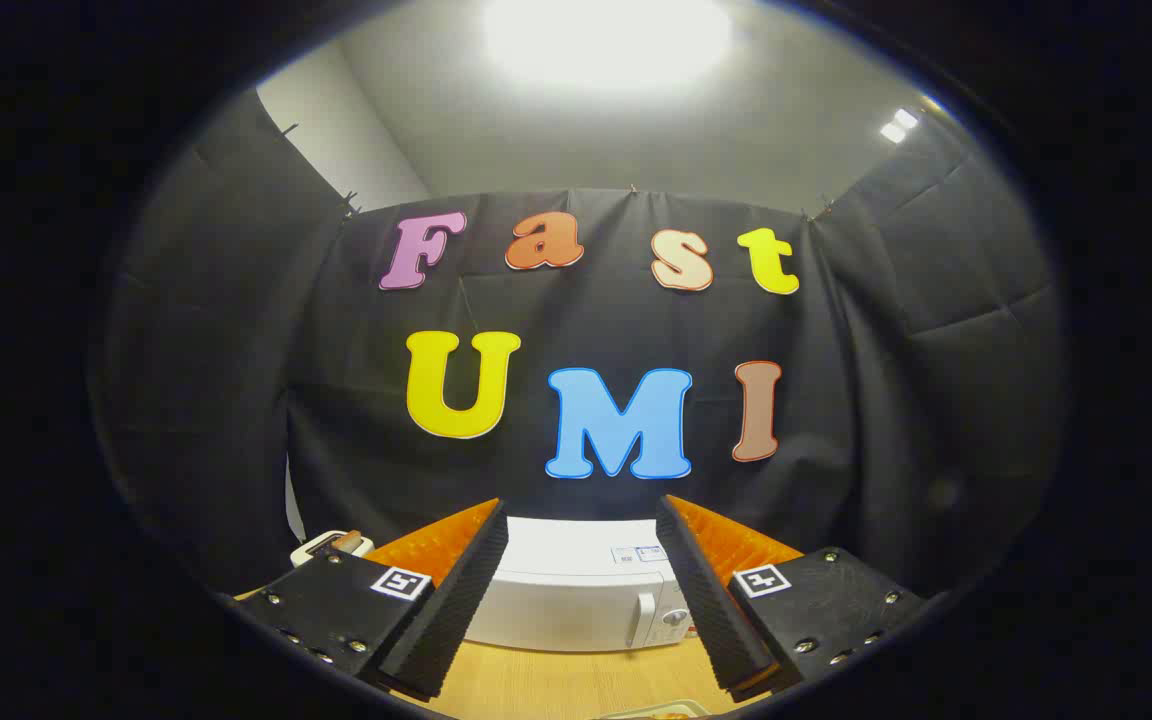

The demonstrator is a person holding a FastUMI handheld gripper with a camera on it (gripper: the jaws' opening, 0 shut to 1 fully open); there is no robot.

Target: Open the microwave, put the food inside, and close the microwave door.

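Your tool (581,600) hangs wide open, gripping nothing, over the wooden bench (556,685); beyond its fingers sits the closed white boxy microwave (576,595).

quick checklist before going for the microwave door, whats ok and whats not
1. Gripper open with nothing between the fingers: ok.
2. Microwave in sight beyond the fingers, on the wooden table: ok.
3. Door shut: ok, it looks closed.
4. Door handle visible: ok, a vertical bar beside the control knobs.
5. Table clear up to the microwave: ok.
6. Food located: cannot tell; a white dish sits left of the microwave.
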